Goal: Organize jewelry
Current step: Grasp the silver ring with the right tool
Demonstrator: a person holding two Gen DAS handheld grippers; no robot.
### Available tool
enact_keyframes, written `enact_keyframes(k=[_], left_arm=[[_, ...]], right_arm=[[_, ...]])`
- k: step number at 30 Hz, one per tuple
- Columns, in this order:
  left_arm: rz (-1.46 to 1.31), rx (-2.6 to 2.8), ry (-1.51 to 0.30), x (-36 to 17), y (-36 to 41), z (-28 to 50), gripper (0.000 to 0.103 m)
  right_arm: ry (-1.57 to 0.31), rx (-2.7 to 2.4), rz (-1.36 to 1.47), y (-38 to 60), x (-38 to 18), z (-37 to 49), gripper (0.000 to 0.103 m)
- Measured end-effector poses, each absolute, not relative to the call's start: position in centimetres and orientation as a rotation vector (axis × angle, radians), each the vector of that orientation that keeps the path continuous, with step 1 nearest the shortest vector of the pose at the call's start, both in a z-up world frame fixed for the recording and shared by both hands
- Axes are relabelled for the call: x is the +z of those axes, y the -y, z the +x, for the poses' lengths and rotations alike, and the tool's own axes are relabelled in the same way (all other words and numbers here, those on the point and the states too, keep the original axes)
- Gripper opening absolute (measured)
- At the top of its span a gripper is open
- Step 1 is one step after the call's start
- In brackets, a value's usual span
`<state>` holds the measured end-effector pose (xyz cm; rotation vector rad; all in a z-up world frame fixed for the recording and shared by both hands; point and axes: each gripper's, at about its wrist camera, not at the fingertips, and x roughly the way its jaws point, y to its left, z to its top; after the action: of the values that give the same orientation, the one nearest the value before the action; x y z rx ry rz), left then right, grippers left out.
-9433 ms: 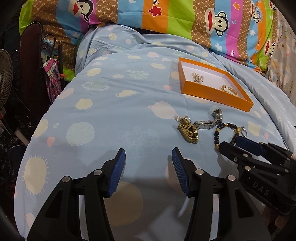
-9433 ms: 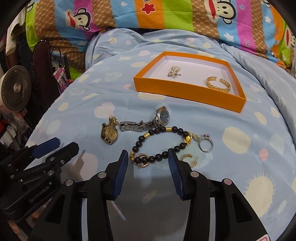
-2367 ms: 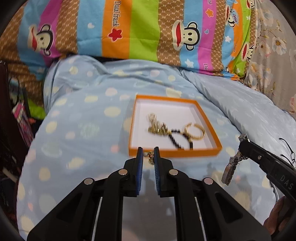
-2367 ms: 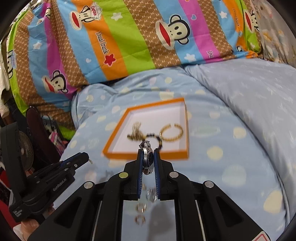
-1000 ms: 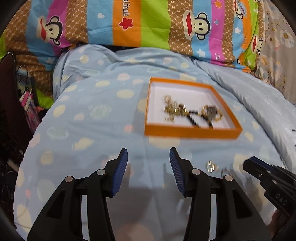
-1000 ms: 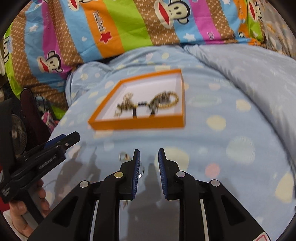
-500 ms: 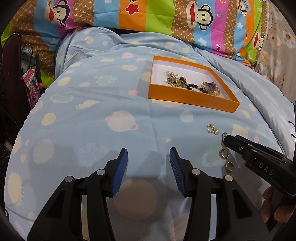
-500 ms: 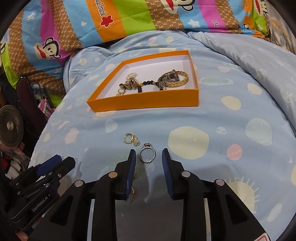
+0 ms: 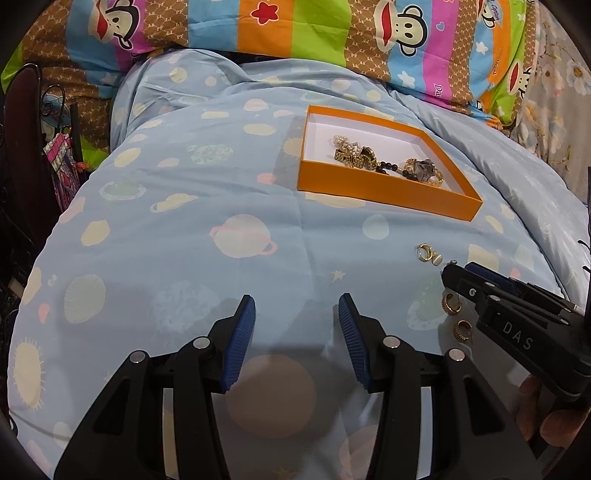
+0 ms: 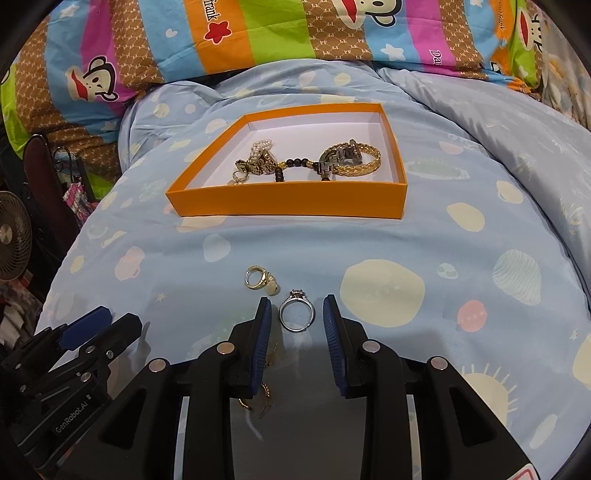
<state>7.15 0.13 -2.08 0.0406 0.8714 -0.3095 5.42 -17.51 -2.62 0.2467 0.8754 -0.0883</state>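
Bed covered by a light blue duvet point(image 10: 424, 236) printed with planets and suns; a striped monkey-print pillow point(image 10: 280, 33) lies along its far edge.

Orange tray point(image 10: 291, 203), white inside, sits on the duvet beyond both grippers. It holds a gold bangle point(image 10: 364, 162), a metal-link watch point(image 10: 341, 157), a dark beaded bracelet point(image 10: 295, 163) and a gold chain piece with pearls point(image 10: 258, 158), all bunched across its middle.

Right gripper point(image 10: 296, 317): jaws closing, its blue pads either side of a silver ring with a stone point(image 10: 296, 314) that lies flat on the duvet. A gap shows between ring and each pad; the ring is not yet gripped.

Just left of that ring, beyond the left pad, lies a gold ring with a pale stone point(image 10: 260, 280). Two gold hoop earrings point(image 9: 456, 317) lie on the duvet beside and partly under the right gripper.

Left gripper point(image 9: 296, 321): jaws released and standing apart, nothing between them, held over bare duvet well to the left of the rings. A person's fingers point(image 9: 546, 417) show behind the right gripper in the left wrist view.

A small fan point(image 10: 13, 236) stands off the left side of the bed.
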Motion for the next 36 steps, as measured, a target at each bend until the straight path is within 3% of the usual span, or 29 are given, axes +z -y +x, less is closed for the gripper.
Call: enact_keyframes(k=[2,19,25,28,36], left_arm=[[0.039,-0.309,-0.871,-2.1,-0.2,7.2,0.045],[0.046,-0.315,-0.883,-2.3,0.2,7.4,0.045],[0.062,-0.366,-0.873,-1.5,3.4,8.1,0.046],[0.074,-0.394,-0.872,-1.3,5.8,8.9,0.053],[0.087,-0.412,-0.91,-2.5,10.0,10.6,0.053]], right_arm=[[-0.874,-0.097,0.258,17.8,-2.7,5.4,0.02],[-0.832,-0.146,0.325,20.6,-2.3,1.6,0.019],[-0.83,-0.17,0.368,22.9,-2.7,-0.6,0.019],[-0.83,-0.164,0.383,23.2,-2.8,-0.6,0.019],[-0.829,-0.152,0.398,23.5,-3.0,-0.6,0.019]])
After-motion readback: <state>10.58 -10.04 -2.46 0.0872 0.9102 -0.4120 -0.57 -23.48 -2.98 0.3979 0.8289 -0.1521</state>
